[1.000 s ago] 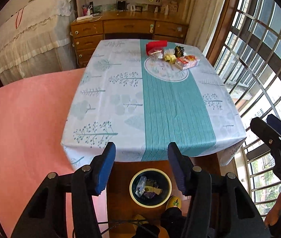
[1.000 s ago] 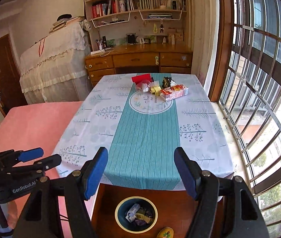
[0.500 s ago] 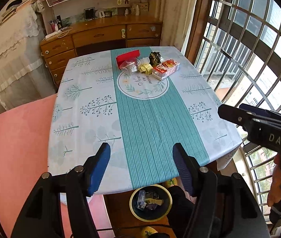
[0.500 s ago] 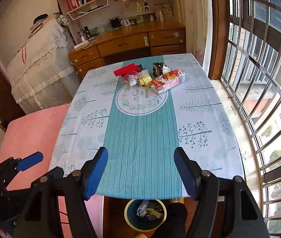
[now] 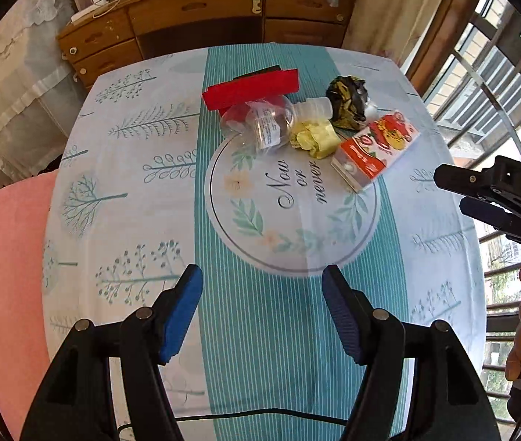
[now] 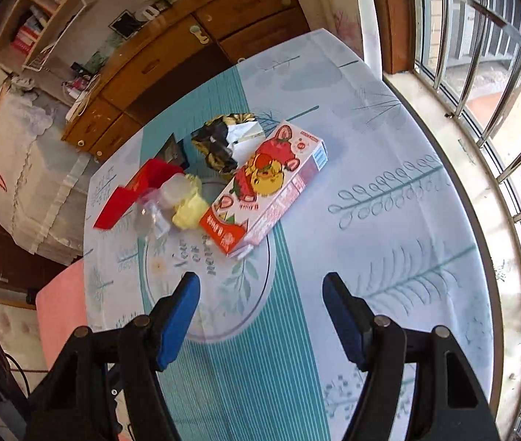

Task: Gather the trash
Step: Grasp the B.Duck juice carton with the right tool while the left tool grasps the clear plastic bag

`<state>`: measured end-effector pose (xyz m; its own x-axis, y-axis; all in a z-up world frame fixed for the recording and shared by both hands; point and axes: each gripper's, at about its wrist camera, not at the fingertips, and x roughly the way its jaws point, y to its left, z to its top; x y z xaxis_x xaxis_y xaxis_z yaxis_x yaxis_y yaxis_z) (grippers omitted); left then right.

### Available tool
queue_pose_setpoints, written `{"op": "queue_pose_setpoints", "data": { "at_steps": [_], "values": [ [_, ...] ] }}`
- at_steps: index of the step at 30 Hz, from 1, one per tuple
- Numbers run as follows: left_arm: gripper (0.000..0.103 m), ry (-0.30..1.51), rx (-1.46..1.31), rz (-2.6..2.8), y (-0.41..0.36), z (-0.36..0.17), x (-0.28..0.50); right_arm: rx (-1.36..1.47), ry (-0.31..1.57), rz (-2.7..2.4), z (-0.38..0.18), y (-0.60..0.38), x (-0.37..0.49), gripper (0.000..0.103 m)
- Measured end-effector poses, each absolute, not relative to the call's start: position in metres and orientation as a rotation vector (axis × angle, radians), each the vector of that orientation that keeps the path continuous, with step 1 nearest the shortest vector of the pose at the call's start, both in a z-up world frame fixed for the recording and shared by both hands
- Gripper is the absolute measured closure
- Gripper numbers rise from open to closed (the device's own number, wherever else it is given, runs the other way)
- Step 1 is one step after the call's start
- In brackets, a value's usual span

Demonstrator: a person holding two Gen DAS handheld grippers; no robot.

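Five trash pieces [image 5: 312, 121] clustered on tablecloth [image 5: 121, 198], crumpled wrappers, red cartons, both grippers spread, empty

Near half of the teal-and-white patterned tablecloth [image 5: 260, 330] lies bare, far end blocked by clustered litter around the red-orange printed carton [image 5: 376, 154].

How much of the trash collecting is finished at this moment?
None of the trash on the table is collected yet. Both the left gripper and the right gripper are open and empty above the tablecloth. Left to pick up: red box, clear bottle, yellow wrapper, dark wrapper, snack carton.
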<state>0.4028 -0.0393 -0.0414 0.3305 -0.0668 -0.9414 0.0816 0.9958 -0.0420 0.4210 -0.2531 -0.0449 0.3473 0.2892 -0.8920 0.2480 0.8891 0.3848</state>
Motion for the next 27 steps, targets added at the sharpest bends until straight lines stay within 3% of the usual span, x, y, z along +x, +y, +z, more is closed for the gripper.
{"op": "queue_pose_setpoints", "data": {
  "at_steps": [4, 8, 15, 27],
  "values": [
    [0.037, 1.263, 0.002, -0.067, -0.046, -0.059, 0.452, 0.563, 1.302, -0.021, -0.075, -0.259, 0.472, 0.032],
    [0.037, 1.269, 0.015, -0.062, -0.048, -0.065, 0.485, 0.59, 1.297, -0.063, -0.088, -0.256, 0.497, 0.019],
    [0.037, 1.31, -0.013, -0.044, -0.037, -0.08, 0.522, 0.468, 1.4, -0.091, -0.113, -0.234, 0.52, 0.014],
    [0.037, 1.378, -0.13, -0.054, -0.012, -0.098, 0.569, 0.309, 1.375, 0.036, -0.109, -0.231, 0.517, 0.022]
  ]
}}
